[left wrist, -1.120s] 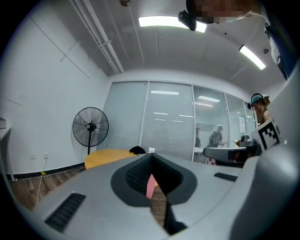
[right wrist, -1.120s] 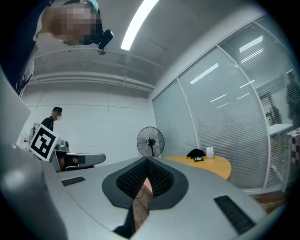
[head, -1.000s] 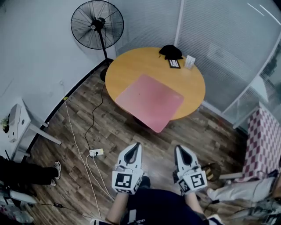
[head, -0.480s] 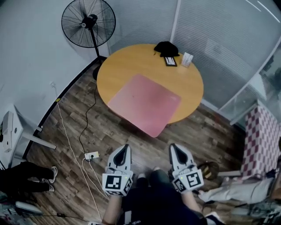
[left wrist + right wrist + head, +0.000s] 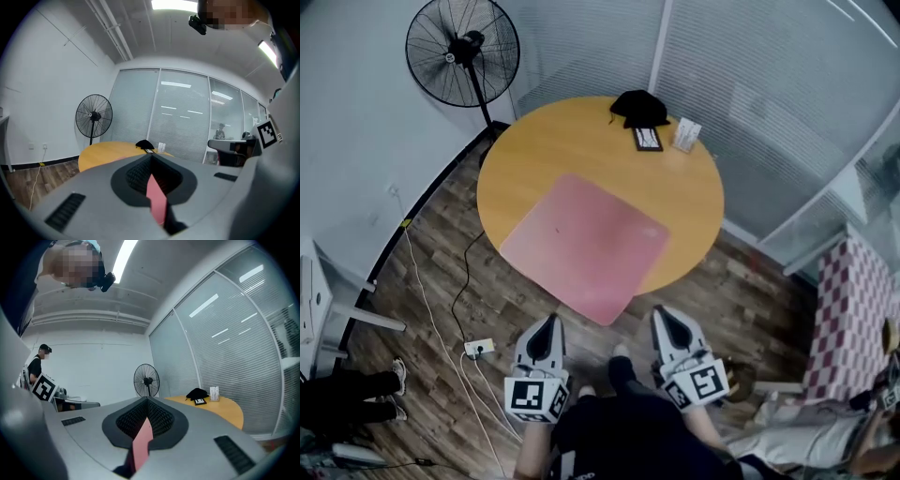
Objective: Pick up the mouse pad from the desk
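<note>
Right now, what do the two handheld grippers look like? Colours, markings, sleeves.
Both match: the left gripper and right gripper have light grey tapered shells with a black teardrop recess and ribbed black pads inside. Each carries a white cube with black square markers at the rear. The person wears a dark top.

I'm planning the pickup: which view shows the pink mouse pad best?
The head view: the whole mouse pad lies flat on the round table, one corner overhanging the near edge. Both gripper views show only a thin pink sliver of it through the slit between their shut jaws.
</note>
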`<state>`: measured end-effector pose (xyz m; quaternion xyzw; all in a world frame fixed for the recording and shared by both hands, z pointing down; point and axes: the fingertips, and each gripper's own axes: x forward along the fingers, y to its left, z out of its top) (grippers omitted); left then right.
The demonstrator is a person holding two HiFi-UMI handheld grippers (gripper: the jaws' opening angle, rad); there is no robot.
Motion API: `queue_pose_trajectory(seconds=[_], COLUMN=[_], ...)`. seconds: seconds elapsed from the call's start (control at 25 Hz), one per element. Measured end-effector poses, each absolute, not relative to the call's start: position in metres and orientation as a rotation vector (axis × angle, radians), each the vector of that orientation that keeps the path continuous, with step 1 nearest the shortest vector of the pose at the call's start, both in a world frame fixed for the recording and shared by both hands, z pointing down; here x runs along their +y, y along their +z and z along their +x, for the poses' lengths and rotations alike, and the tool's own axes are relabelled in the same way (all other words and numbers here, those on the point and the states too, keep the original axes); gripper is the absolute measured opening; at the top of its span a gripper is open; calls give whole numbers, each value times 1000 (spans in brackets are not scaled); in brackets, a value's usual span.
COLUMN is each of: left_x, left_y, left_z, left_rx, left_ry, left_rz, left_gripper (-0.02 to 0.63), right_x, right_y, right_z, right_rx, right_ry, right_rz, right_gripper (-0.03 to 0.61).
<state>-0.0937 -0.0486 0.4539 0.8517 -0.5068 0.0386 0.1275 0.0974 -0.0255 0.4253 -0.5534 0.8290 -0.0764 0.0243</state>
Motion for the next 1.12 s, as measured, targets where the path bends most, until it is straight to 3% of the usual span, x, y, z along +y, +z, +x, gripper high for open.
queue_pose_trajectory(seconds=[0.44,1.12], left_x=[-100,-93], left_y=[471,525], left_z=[-82,-108], left_rx=[-1722,-1637], left_ry=[119,258], left_rz=[2291,2130], left_gripper=[2,2], right_x=[-114,-126], right_y=[423,439], right_z=[148,122], right_rx=[2678,2710], right_ry=[-220,-324], right_rz=[-1563,-1556], right_gripper=[2,2])
